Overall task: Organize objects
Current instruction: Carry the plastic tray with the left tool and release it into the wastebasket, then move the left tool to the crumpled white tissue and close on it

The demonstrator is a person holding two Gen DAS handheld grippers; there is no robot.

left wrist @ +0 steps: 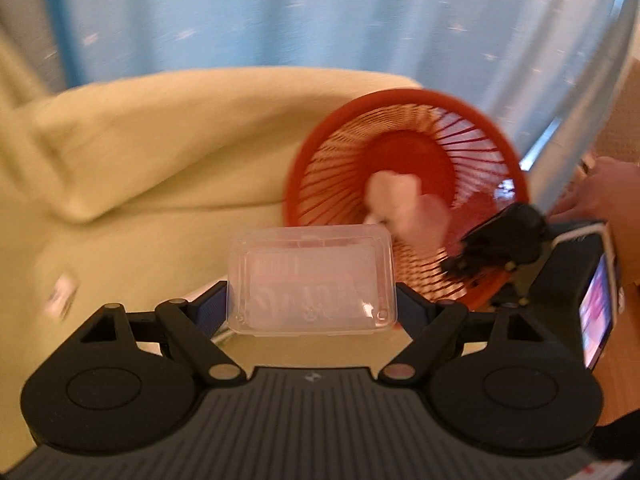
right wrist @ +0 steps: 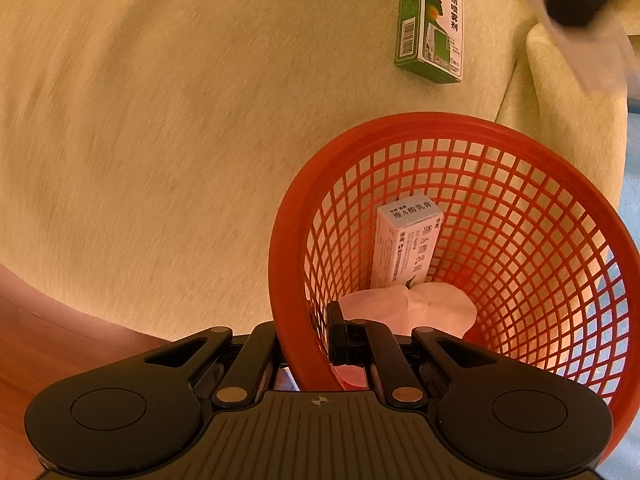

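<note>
The left gripper (left wrist: 312, 300) has its fingers (left wrist: 210, 308) spread wide and pressed against the two short ends of a clear plastic box (left wrist: 310, 280), which sits squarely between them, lid closed, with faint contents that cannot be identified through the blur. Behind and to the right of the box, the red basket (left wrist: 320, 152) is seen tilted with its mouth toward the camera; a pale object lies inside it, too blurred to name from this view. Beyond both is a cream sofa (left wrist: 160, 140) and a blue curtain (left wrist: 280, 12). At the right edge, a hand (left wrist: 600, 188) and the body of the other gripper are visible against the basket's rim. In the right wrist view, the right gripper (right wrist: 304, 344) has its fingers (right wrist: 338, 332) drawn close together on the near rim of the red basket (right wrist: 520, 140), one finger outside the wall and one inside, so the rim lies directly between them. Inside the basket, a white and blue carton (right wrist: 404, 244) leans on end against the mesh wall, and a pale pink flat packet (right wrist: 412, 308) lies at its foot, just beside the inner finger. Further right and farther off, a green and white medicine box (right wrist: 434, 24) lies flat on the sofa cushion (right wrist: 160, 120), well apart from the basket.
</note>
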